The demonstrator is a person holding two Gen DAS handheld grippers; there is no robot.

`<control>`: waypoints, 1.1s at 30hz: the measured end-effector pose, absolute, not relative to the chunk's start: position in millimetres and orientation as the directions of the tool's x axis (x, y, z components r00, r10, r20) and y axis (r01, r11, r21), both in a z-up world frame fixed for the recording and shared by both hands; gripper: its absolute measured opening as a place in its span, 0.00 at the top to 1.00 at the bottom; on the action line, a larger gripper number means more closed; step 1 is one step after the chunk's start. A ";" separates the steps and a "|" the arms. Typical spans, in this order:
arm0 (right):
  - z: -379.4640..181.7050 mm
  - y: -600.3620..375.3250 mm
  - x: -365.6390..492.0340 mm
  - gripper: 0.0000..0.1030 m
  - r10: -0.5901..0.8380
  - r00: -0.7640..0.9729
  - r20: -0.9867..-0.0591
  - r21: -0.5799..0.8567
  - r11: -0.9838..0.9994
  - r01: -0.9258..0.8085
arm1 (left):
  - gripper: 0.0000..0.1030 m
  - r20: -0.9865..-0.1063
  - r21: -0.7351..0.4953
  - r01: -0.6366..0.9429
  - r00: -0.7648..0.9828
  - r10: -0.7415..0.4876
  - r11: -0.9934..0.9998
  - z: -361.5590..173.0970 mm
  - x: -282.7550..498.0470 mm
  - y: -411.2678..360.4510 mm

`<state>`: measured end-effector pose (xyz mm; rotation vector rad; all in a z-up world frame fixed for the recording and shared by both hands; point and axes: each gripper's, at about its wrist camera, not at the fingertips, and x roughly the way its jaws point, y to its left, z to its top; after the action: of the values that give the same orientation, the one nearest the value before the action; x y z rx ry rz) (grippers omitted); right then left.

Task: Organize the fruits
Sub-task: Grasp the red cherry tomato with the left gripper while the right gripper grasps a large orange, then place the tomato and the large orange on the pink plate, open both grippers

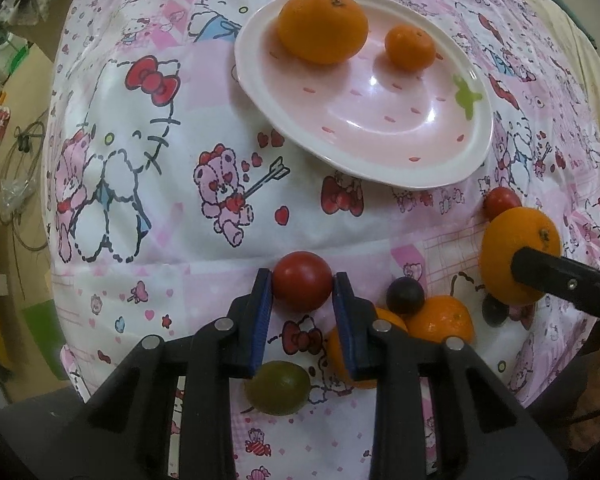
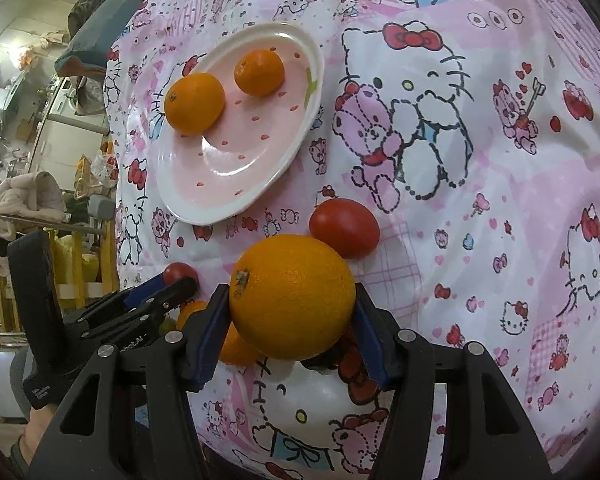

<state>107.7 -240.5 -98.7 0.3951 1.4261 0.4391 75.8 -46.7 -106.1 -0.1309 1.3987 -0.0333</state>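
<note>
My left gripper is shut on a red tomato just above the cloth. My right gripper is shut on a large orange, which also shows in the left wrist view. A pink plate holds a big orange and a small orange; it also shows in the right wrist view. A second red tomato lies just beyond the held orange.
On the cloth near my left gripper lie a green grape, a dark grape, two small oranges and another small tomato. The table edge drops off at left, with room clutter beyond.
</note>
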 end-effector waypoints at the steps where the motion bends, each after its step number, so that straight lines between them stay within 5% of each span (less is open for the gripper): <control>1: -96.9 -241.2 107.5 0.41 0.514 0.096 -0.853 0.511 0.858 -0.055 | 0.75 -0.980 -0.110 -0.054 0.172 -0.100 0.992 -106.4 76.6 -47.1; 33: -14.1 -269.3 169.7 0.41 0.583 0.274 -0.765 0.587 0.806 -0.076 | 0.75 -0.909 -0.123 0.019 0.399 -0.121 0.992 -11.7 126.3 -30.6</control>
<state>169.7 -269.3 -14.1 0.4886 1.2229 0.4677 126.3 -30.6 -11.7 -0.0985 1.1577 -0.0885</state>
